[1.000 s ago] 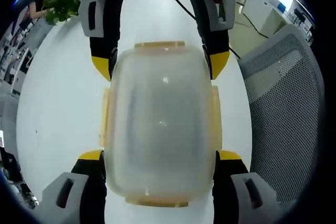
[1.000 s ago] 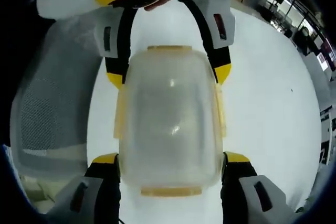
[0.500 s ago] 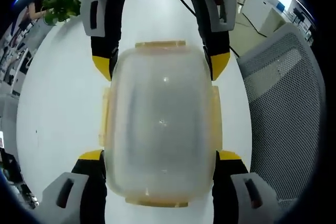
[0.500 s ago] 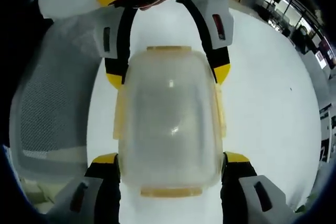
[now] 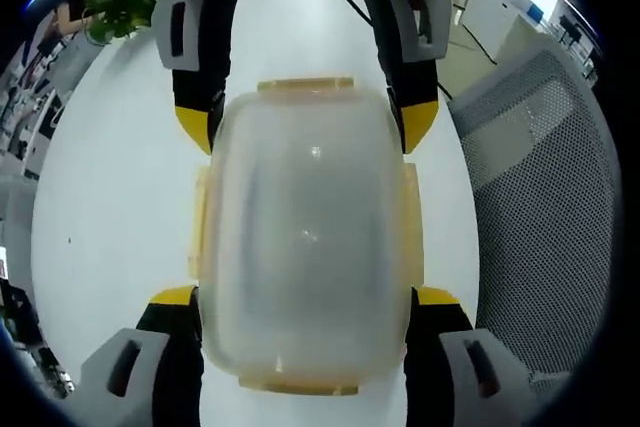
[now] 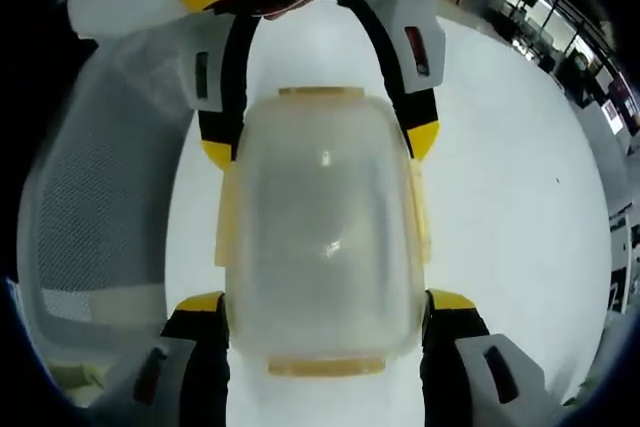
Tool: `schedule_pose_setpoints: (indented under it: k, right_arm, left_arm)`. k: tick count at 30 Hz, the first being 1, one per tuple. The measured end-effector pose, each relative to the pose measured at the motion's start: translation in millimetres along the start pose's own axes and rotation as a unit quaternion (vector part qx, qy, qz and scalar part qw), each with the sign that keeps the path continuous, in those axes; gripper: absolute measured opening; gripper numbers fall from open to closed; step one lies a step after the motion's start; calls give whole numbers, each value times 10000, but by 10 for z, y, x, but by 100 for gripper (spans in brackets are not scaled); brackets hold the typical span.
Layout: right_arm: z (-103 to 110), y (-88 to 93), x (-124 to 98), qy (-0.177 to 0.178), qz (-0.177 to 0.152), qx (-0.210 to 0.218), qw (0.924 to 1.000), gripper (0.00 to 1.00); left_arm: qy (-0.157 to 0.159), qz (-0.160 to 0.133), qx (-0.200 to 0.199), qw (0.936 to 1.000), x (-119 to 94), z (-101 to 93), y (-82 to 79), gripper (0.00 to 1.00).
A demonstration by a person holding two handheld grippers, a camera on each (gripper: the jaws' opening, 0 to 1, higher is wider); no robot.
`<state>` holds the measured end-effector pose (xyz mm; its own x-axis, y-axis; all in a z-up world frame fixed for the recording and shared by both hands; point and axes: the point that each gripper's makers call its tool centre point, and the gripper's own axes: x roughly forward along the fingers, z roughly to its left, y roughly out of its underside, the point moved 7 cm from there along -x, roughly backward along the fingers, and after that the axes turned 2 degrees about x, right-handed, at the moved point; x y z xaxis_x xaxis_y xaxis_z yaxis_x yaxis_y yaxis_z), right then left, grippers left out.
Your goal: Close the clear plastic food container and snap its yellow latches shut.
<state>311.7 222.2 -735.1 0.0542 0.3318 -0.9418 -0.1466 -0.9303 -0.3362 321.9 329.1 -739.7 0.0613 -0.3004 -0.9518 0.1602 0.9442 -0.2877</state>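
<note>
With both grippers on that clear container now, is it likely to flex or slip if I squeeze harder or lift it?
The clear container looks like thin, empty plastic, so probably light, with walls that may bow under pressure. Its smooth, rounded sides could slip between the left gripper and right gripper. The yellow latches look thin and may bend.

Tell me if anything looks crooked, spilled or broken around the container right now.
Nothing stands out. The clear container sits square between both grippers, one pair of jaws at each end, its yellow latches lying flat against the sides. No spill shows on the white table.
</note>
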Motion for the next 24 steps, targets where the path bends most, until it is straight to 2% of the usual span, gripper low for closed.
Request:
schedule_pose_setpoints:
  k: [12,24]
  right_arm:
    - [-15,-270,93,1,-8,-11,10000,79]
    - [-28,-422,158,3,-28,-6,10000,79]
  left_arm:
    - [-13,24,-35,10000,-81,17,283,83]
    - [-16,27,-53,10000,-119,30,436,83]
